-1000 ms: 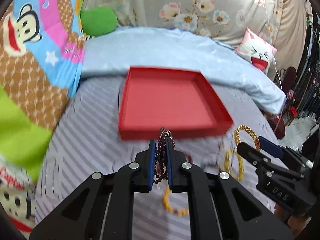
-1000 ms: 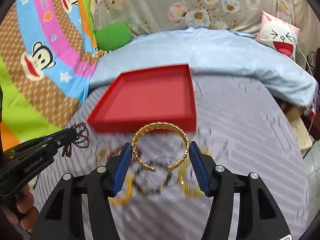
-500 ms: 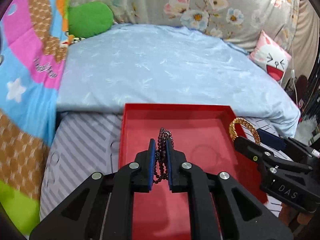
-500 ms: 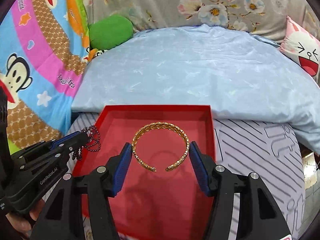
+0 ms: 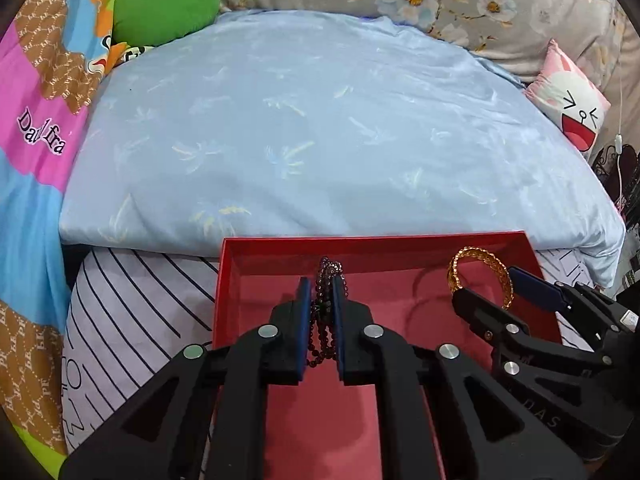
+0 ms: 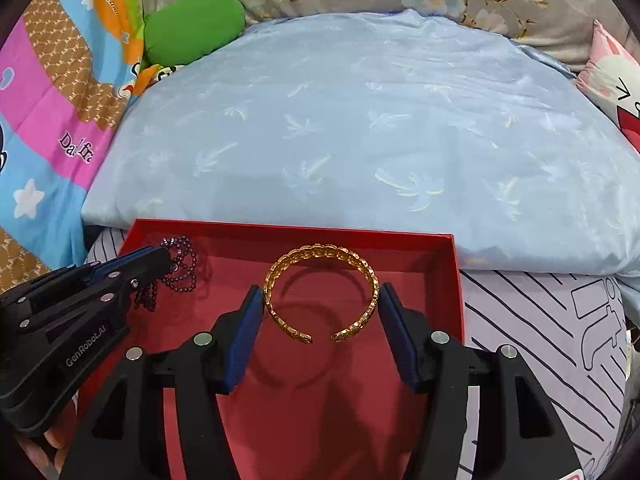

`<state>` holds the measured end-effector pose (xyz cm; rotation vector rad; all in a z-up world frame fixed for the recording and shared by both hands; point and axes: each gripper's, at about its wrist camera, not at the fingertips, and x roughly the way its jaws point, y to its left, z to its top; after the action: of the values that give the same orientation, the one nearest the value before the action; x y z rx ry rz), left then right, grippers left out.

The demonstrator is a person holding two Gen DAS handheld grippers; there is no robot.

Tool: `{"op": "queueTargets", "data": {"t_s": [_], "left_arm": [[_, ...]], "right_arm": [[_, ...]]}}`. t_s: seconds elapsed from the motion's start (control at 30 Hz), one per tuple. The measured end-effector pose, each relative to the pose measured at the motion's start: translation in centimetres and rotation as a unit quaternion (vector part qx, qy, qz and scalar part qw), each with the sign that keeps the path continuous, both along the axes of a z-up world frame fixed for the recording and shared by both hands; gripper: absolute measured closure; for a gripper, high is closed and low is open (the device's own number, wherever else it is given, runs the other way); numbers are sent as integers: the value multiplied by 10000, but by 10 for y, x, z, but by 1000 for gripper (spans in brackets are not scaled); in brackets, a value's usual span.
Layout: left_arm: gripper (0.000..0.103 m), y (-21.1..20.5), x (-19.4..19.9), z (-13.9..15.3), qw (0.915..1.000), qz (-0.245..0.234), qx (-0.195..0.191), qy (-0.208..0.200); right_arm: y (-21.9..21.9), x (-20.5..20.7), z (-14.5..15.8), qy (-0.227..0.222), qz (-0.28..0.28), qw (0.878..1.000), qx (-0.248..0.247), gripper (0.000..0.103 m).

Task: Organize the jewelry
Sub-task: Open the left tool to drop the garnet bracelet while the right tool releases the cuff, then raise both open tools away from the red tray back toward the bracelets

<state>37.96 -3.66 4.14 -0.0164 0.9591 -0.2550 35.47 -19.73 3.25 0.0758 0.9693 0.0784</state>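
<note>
Your left gripper (image 5: 321,300) clamps limp beads (image 5: 326,280); right gripper (image 6: 321,316) pinches stiff, light bangle (image 6: 320,254) sideways over tray (image 6: 456,276).

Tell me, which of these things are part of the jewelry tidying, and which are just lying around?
In the job:
bead strand, pinched in left gripper
gold bangle, held in right gripper
red tray, under both

Lying about:
blue quilt
green cushion
bunny pillow
cartoon blanket
</note>
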Motion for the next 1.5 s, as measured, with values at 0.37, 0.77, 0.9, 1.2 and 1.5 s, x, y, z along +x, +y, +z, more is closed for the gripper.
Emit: {"op": "queueTargets", "data": {"t_s": [0.37, 0.77, 0.9, 1.2, 1.5], "left_arm": [[72, -7, 4, -7, 9997, 2, 211, -102], [65, 7, -22, 34, 9993, 62, 17, -380], [64, 14, -55, 57, 9984, 22, -4, -571], [58, 30, -157, 77, 9969, -77, 42, -778], [52, 45, -249, 47, 9986, -9, -35, -528]], "right_arm": [[7, 5, -2, -36, -11, 9997, -245, 40], [-1, -27, 37, -338, -35, 9994, -94, 39], [1, -66, 64, -595, 33, 9981, -151, 37], [5, -168, 83, -788, 61, 9966, -252, 35], [1, -263, 63, -680, -85, 9969, -383, 34]]}}
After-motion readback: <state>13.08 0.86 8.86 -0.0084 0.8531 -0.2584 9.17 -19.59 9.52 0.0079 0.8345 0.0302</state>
